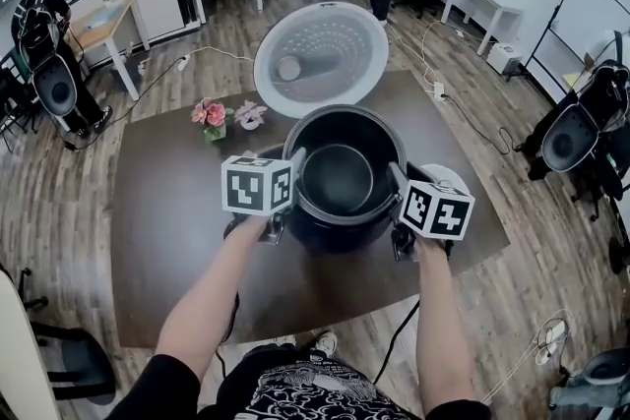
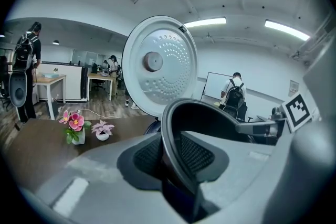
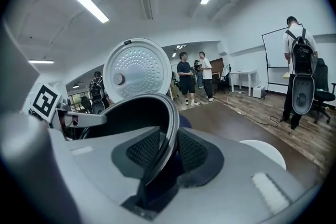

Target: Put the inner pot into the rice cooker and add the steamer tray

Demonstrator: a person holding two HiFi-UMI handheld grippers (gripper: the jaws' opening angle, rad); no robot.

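- Currently on step one: inner pot (image 1: 340, 180) hangs between the two grippers, over or partly into the open rice cooker (image 1: 330, 236). Can't tell if it's seated.
- Left gripper (image 1: 293, 160) is clamped on the pot's rim at its own side, with the rim edge-on between the pads. Right gripper (image 1: 396, 176) is clamped the same way on the opposite rim.
- Next move, my guess: bring both sides down level until the pot sits flat, then let go of both. An uneven drop could jam the rim.
- After that comes the steamer tray. The white round thing (image 1: 448, 178) just outside the right gripper is probably it.
- Head view only: the pot's inside looks empty, and the cooker body sits below the grippers on the table (image 1: 167, 231).
- Left gripper view only: small flower pots (image 2: 79, 127) off to that gripper's left, and the raised lid (image 2: 160, 73) just beyond the rim.
- Right gripper view only: the white thing's edge (image 3: 265, 152), low on that gripper's right.
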